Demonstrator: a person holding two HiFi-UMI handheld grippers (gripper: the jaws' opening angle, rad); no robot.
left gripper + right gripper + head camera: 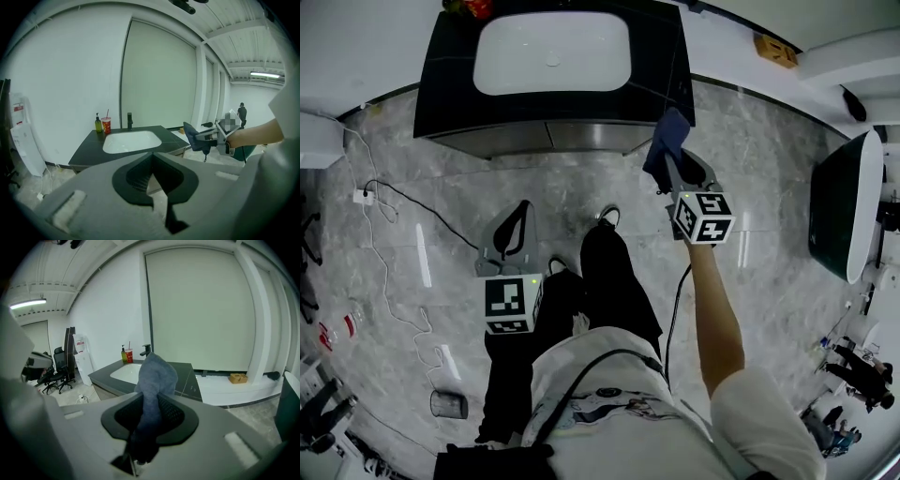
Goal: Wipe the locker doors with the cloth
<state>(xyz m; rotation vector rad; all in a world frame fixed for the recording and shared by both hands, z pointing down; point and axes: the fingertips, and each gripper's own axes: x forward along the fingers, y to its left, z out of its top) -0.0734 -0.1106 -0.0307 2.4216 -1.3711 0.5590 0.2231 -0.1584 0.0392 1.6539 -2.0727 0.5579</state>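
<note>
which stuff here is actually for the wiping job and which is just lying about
For the job:
- blue cloth
- right hand-held gripper, shut on it

Lying about:
- green bottle
- red cup
- brown box
- dark cup on the floor

Illumination: bright, diffuse, overhead; a ceiling strip lamp [28,303] shows lit in both gripper views. Shadows: soft and faint; the darkest band lies under the counter [441,112] front edge. Glare: pale streaks on the polished floor [769,169]; the white basin [551,52] is close to clipping. The cloth [154,380] reads dark at its lower fold. Distortion: strong fisheye in all views; straight wall panel [157,79] edges bow; gripper views have black vignetted corners. Focus: background sharp; surfaces nearest each lens soft.
</note>
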